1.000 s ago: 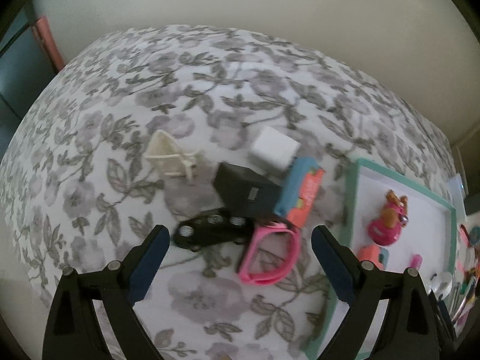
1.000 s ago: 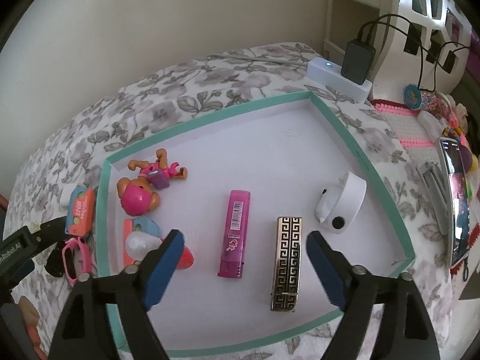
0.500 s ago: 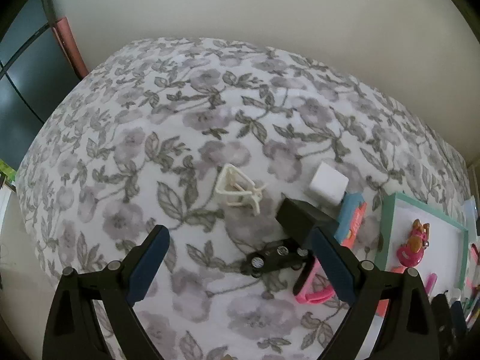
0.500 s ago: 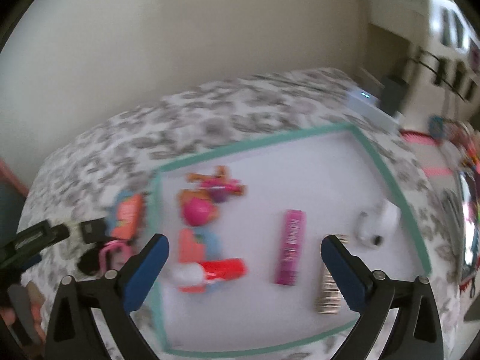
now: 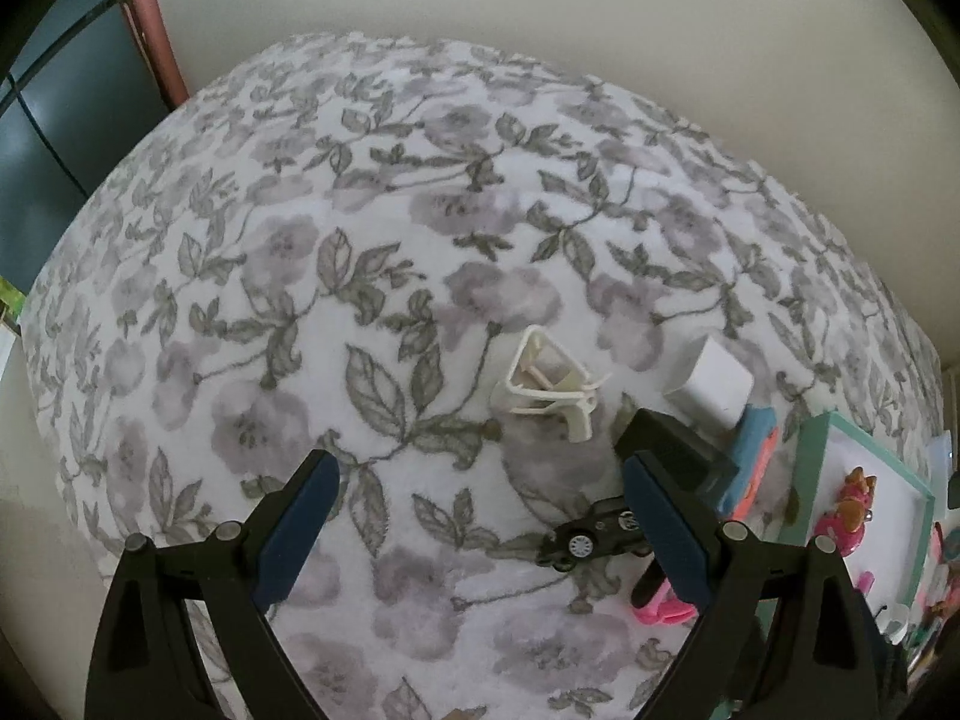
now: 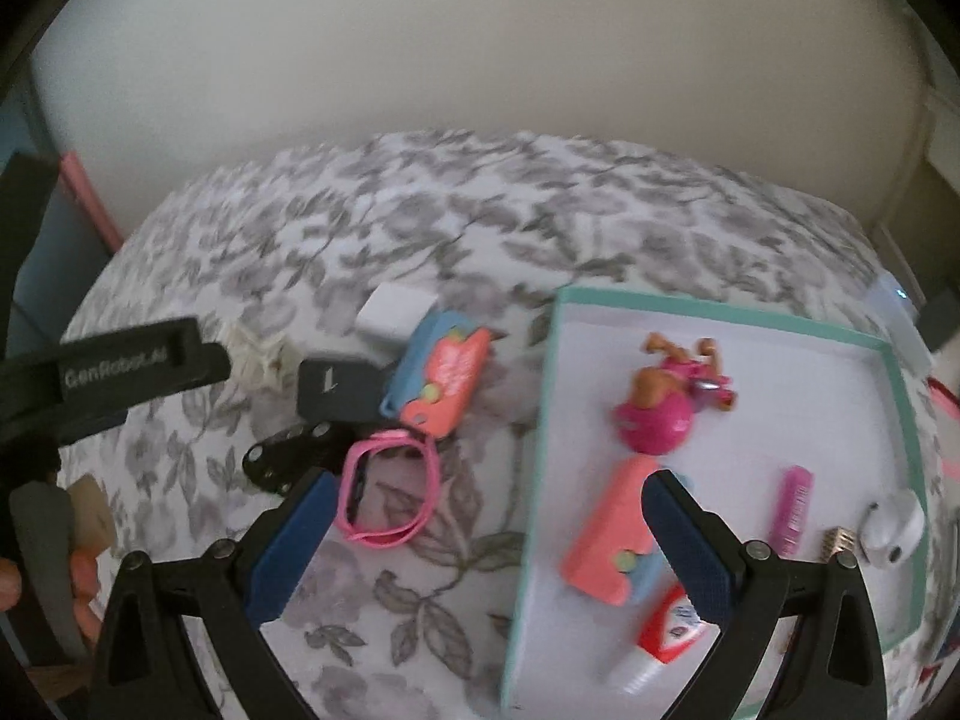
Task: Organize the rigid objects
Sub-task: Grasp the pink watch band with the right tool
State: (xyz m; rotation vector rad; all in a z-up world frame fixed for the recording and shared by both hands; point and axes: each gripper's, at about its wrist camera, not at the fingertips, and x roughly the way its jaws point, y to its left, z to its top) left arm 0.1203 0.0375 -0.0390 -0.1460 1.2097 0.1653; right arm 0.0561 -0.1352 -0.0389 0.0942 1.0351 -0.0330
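While both tongs are spread wide and hold nothing, the loose things lie in a cluster on a flowered bedspread (image 5: 372, 228). Left tongs (image 5: 480, 528) hang above bare cloth in the lower middle of the left view; right tongs (image 6: 492, 546) straddle the near-left wall of a teal-rimmed tray (image 6: 531, 480).

Left view: a cream plastic clip (image 5: 549, 387) sits right of centre, apart from a white block (image 5: 711, 384) further right. A black box (image 5: 672, 456) lies partly behind the right tong finger, which also covers the rear of a black toy car (image 5: 585, 540) and most of a pink watch band (image 5: 657, 603) at lower right. The tray (image 5: 816, 480) shows only as a corner at the right edge.

Right view, blurred: the same cluster fills the left half, with the white block (image 6: 393, 312) uppermost, a blue-and-coral toy (image 6: 441, 381) just beside the black box (image 6: 336, 390), the toy car (image 6: 294, 450) below it and the watch band (image 6: 387, 495) in the lower middle. The tray's contents show only here: a pink doll figure (image 6: 660, 408), a second coral toy (image 6: 618, 534), a red-and-white tube (image 6: 666, 639), a pink stick (image 6: 795, 507) and a white case (image 6: 894, 525). The left tool's black body (image 6: 120, 372) crosses the left edge, hiding part of the clip (image 6: 258, 354).
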